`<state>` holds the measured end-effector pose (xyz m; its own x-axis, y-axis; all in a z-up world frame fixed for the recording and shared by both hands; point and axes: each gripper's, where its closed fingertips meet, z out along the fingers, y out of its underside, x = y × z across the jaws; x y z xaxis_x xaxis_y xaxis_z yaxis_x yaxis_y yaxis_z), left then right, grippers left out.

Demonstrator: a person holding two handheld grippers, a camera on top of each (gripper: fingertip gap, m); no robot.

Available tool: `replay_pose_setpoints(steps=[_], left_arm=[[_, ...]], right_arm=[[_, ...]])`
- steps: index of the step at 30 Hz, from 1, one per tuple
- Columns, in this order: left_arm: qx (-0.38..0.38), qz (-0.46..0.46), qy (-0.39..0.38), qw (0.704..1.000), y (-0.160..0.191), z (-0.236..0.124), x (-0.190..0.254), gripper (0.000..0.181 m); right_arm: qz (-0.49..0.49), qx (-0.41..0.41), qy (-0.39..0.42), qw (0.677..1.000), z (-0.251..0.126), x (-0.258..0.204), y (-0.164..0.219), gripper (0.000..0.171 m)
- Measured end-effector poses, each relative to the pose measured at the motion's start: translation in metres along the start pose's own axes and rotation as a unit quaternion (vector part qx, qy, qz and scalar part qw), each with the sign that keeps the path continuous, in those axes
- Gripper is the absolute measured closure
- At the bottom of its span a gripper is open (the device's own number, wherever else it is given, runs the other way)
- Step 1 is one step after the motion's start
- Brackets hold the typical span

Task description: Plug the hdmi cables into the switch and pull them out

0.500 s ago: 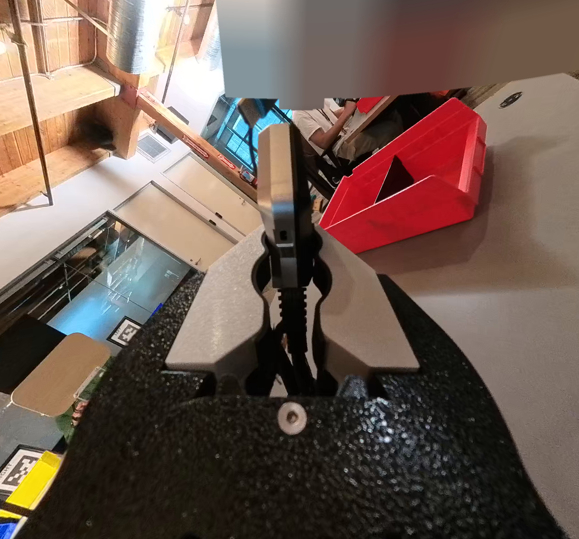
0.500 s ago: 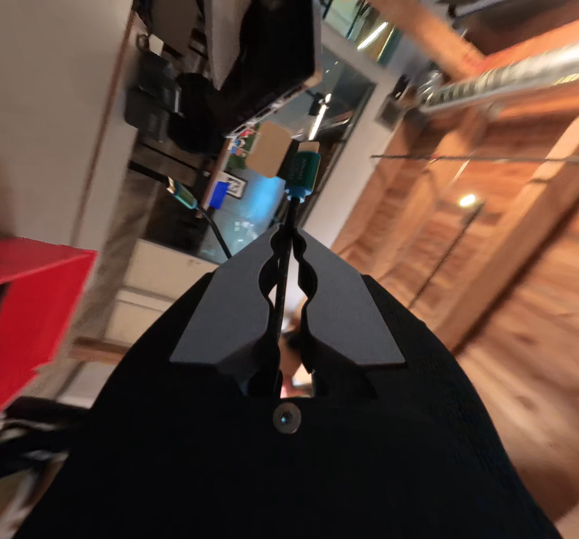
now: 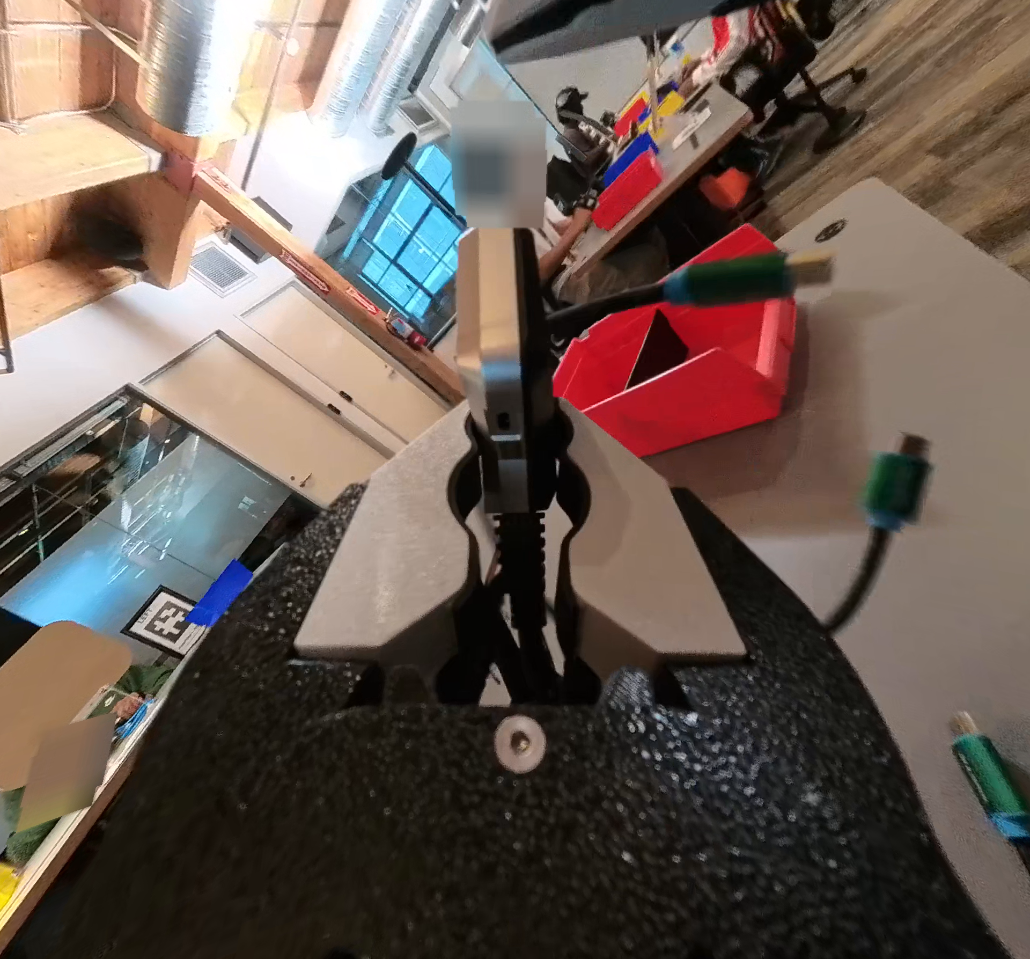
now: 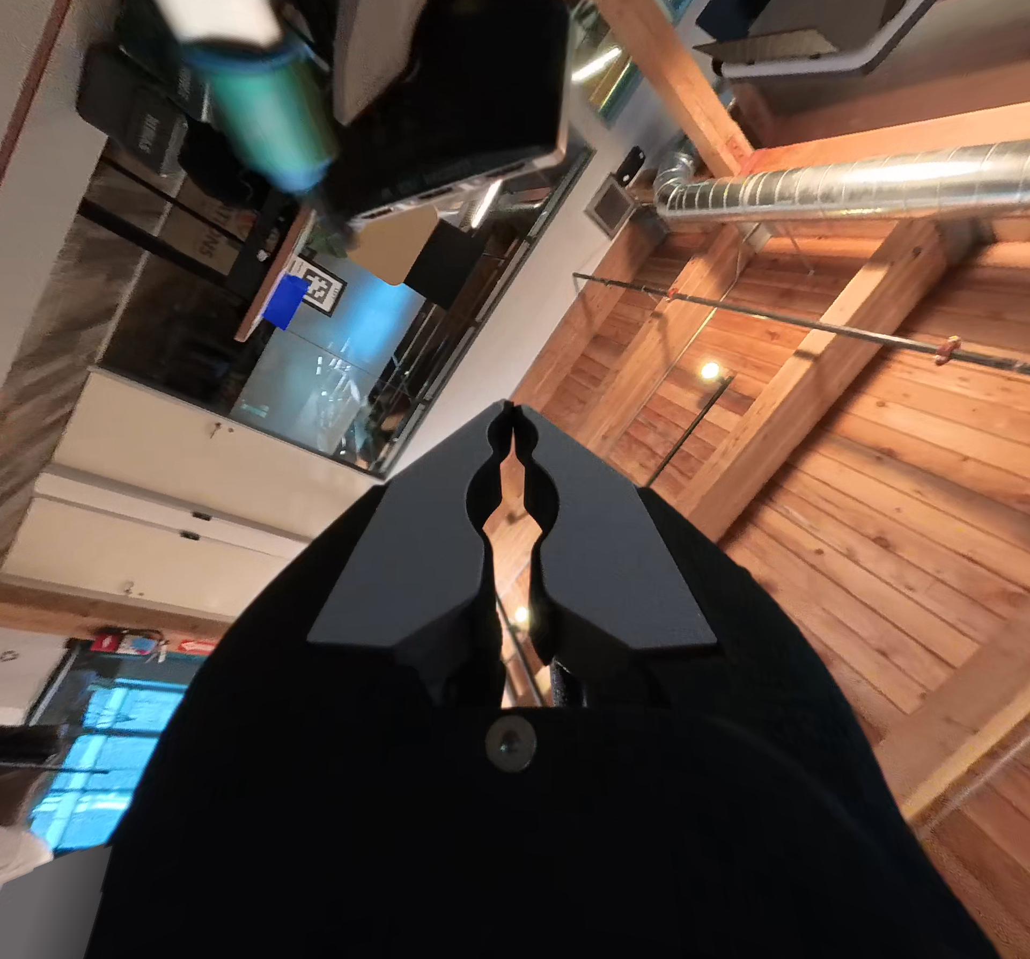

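My left gripper (image 3: 515, 430) is shut on the HDMI switch (image 3: 490, 319), a silver and black box held upright between the fingers. A green HDMI plug (image 3: 735, 280) on a black cable hangs blurred in the air to its right. Two more green plugs (image 3: 892, 492) (image 3: 986, 787) show over the grey table (image 3: 919, 374). My right gripper (image 4: 510, 411) is shut with nothing between its tips. In the right wrist view, the switch (image 4: 474, 96) sits up left with its port edge facing me, and a blurred green plug (image 4: 267, 101) is beside it.
A red bin (image 3: 696, 374) stands on the table behind the switch. Other tables with coloured bins (image 3: 630, 190) and a seated person are farther back. The right wrist view looks up at wooden beams and a metal duct (image 4: 836, 190). About 10 centimeters separates my left fingertips from my right.
My right gripper held a cable with a green plug; now that cable is out of its jaws and they are shut empty. The left view has swung, bringing loose plugs into view.
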<state>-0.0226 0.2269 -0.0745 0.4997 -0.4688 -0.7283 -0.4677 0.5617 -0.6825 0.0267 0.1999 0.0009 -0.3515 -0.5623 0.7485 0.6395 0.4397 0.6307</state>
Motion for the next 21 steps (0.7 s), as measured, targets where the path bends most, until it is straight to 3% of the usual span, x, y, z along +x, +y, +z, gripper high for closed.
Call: replay_pose_setpoints(steps=[5,10,13,16,18,19,21], left_arm=[[-0.063,-0.028,-0.003,0.998,0.034,0.013,0.001,0.162],[-0.131,-0.047,0.018,0.990,0.089,0.028,0.015,0.162],[-0.143,-0.040,0.035,0.988,0.095,0.030,0.022,0.162],[-0.139,-0.036,0.039,0.989,0.093,0.030,0.023,0.161],[-0.139,-0.031,0.041,0.989,0.091,0.029,0.024,0.161],[-0.139,-0.028,0.044,0.989,0.091,0.029,0.024,0.161],[-0.139,-0.022,0.045,0.989,0.089,0.028,0.024,0.161]], right_arm=[[0.110,-0.007,-0.126,0.986,0.013,-0.046,-0.003,0.171],[0.352,0.030,-0.360,0.863,-0.004,-0.149,-0.046,0.171],[0.454,0.060,-0.466,0.757,-0.032,-0.184,-0.067,0.170],[0.561,0.096,-0.580,0.583,-0.067,-0.198,-0.100,0.153],[0.611,0.091,-0.630,0.470,-0.081,-0.204,-0.118,0.150],[0.620,0.076,-0.652,0.430,-0.087,-0.211,-0.124,0.151],[0.617,0.028,-0.688,0.381,-0.098,-0.228,-0.126,0.152]])
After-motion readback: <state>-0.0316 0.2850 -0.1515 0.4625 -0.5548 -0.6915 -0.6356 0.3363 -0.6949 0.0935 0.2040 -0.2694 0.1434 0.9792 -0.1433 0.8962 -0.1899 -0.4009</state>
